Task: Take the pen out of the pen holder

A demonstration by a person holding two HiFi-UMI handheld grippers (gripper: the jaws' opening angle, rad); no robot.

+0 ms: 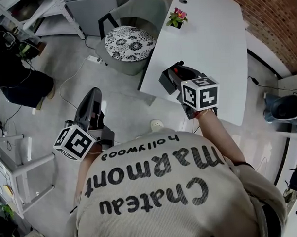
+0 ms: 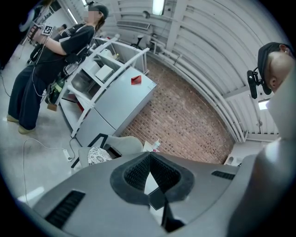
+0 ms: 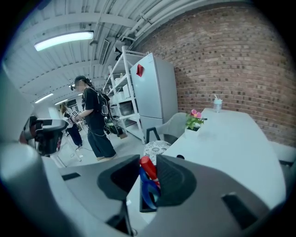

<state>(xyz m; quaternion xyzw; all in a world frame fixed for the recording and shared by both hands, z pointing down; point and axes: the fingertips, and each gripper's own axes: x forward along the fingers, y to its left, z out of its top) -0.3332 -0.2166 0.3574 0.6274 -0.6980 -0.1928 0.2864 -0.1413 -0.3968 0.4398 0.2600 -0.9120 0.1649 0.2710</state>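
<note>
A black pen holder (image 1: 167, 81) stands at the near left edge of the white table (image 1: 214, 40). My right gripper (image 1: 176, 69) hangs over it. In the right gripper view a red pen (image 3: 147, 167) leans up out of the holder (image 3: 138, 206) between the jaws of my right gripper (image 3: 148, 162), touching both pads. Blue looped handles (image 3: 149, 192) sit in the holder just below it. My left gripper (image 1: 92, 101) is held over the floor, left of the table. The left gripper (image 2: 150, 156) shows its pads meeting at the tips with nothing between them.
A potted pink flower (image 1: 177, 18) stands at the table's far left edge, and a cup (image 3: 217, 104) at the far end. A grey chair with a patterned cushion (image 1: 129, 42) is tucked beside the table. A person in black (image 3: 95, 118), white racks and a fridge (image 3: 155, 88) are farther off.
</note>
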